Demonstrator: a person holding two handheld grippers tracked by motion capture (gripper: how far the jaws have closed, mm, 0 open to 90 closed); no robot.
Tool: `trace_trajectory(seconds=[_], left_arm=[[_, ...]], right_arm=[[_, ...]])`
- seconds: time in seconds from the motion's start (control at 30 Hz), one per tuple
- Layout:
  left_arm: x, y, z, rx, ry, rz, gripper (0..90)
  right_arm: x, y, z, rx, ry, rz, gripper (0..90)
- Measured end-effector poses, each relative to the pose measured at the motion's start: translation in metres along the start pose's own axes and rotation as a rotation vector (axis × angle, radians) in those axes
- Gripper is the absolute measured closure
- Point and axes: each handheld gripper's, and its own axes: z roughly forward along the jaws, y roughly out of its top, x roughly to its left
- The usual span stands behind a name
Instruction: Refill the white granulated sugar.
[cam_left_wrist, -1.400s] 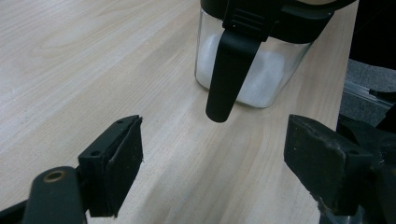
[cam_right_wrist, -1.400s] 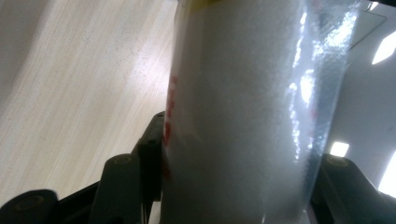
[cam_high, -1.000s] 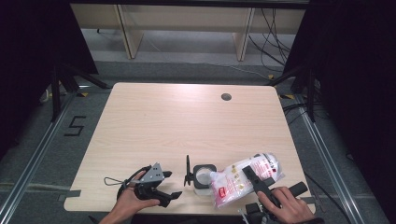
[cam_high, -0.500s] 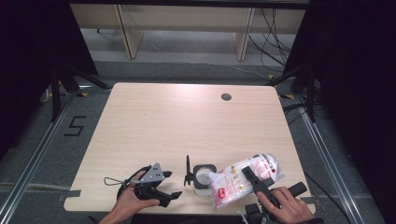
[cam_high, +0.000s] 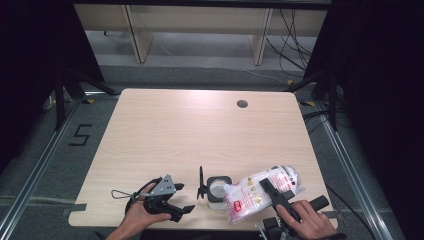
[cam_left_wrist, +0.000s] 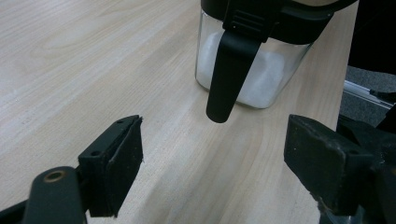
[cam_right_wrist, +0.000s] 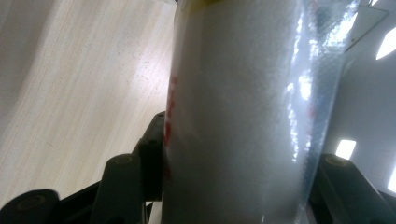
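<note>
Left claw (cam_high: 176, 206): resting low at the near edge of the tabletop, jaws wide apart and gripping nothing, aimed at the jar as if ready to steady it
Left hand (cam_high: 142, 214): wrapped round the grip, cable looped out to the side
Lid (cam_high: 201, 183): hinged up and standing on edge at the jar's left side, leaving the mouth free for filling; black latch tab (cam_left_wrist: 232, 70) hanging down the glass in the left gripper view
Jar (cam_high: 218, 188): square, clear-walled, black-rimmed, upright near the front edge between the two hands, white grains (cam_left_wrist: 261, 77) already lying in the bottom
Bag (cam_high: 262, 191): clear plastic with red print, packed with white grains, tipped down to the left so its lower corner sits at the jar's open mouth, apparently for pouring
Right claw (cam_high: 272, 192): clamped across the bag's middle, one jaw on each side of the bulging film (cam_right_wrist: 243, 121), the grip seemingly set mid-body to control the tilt
Right hand (cam_high: 305, 220): low at the front right corner, holding the tool angled toward the jar
Tabletop (cam_high: 200, 130): pale wood grain, rounded corners, a round cable hole (cam_high: 242, 104) near the far right
Room: grey floor with tape marks and the figure 5 (cam_high: 80, 135) at left, pale shelving legs beyond, black drapes on both sides, loose cables at right
</note>
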Motion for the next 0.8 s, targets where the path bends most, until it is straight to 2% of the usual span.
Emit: trace_trajectory(seconds=[0.03,0.1,0.13,0.17,0.2,0.23,0.27,0.47,0.5,0.57,0.63,0.73,0.77,0.8], left_arm=[[0.0012,0.0003,-0.0006,0.013,0.005,0.018,19.3],[-0.0002,0.0,0.0002,0.002,-0.001,-0.005,19.3],[0.0001,0.0001,0.0001,0.003,0.0,0.003,19.3],[0.0013,0.0004,0.0,-0.001,0.0,0.03,19.3],[0.0013,0.0004,0.0001,-0.002,0.002,0.03,19.3],[0.0009,0.0003,0.0002,-0.001,0.001,0.019,19.3],[-0.0001,0.0,0.0002,0.004,0.0,-0.005,19.3],[-0.0008,-0.0004,0.0007,-0.005,0.011,-0.005,19.2],[0.0011,0.0004,0.0,0.001,0.001,0.024,19.3],[-0.0007,-0.0004,0.0007,-0.005,0.011,-0.005,19.2],[-0.0007,-0.0005,0.0007,-0.005,0.011,-0.004,19.3],[-0.0008,-0.0004,0.0007,-0.004,0.011,-0.005,19.3],[-0.0006,-0.0004,0.0006,-0.005,0.011,-0.001,19.3],[0.0011,0.0003,0.0003,-0.004,0.008,0.03,19.3]], right_arm=[[0.0001,0.0001,-0.0002,0.002,0.0,0.001,49.4],[-0.0005,0.0002,-0.0004,-0.001,-0.001,-0.001,49.4],[-0.0005,0.0003,-0.0006,-0.001,-0.002,-0.001,49.4],[-0.0008,0.0005,-0.0008,-0.001,-0.003,-0.001,49.4],[-0.0018,0.0007,-0.0013,0.002,0.007,-0.004,49.5],[-0.0016,0.0003,-0.0009,-0.007,-0.004,-0.004,49.4],[-0.0016,0.0003,-0.001,-0.006,-0.005,-0.003,49.4],[-0.0014,0.0002,-0.0011,-0.002,-0.005,-0.005,49.5],[-0.0015,0.0003,-0.0012,-0.002,-0.005,-0.007,49.5],[-0.0015,0.0002,-0.001,-0.008,-0.008,-0.003,49.5],[-0.0021,0.0006,-0.0016,0.001,0.004,-0.008,49.6],[-0.0015,0.0002,-0.0012,-0.006,-0.008,-0.004,49.6],[-0.0015,0.0002,-0.0013,-0.004,-0.007,-0.004,49.6],[-0.0016,0.0002,-0.0013,-0.004,-0.007,-0.007,49.6]])
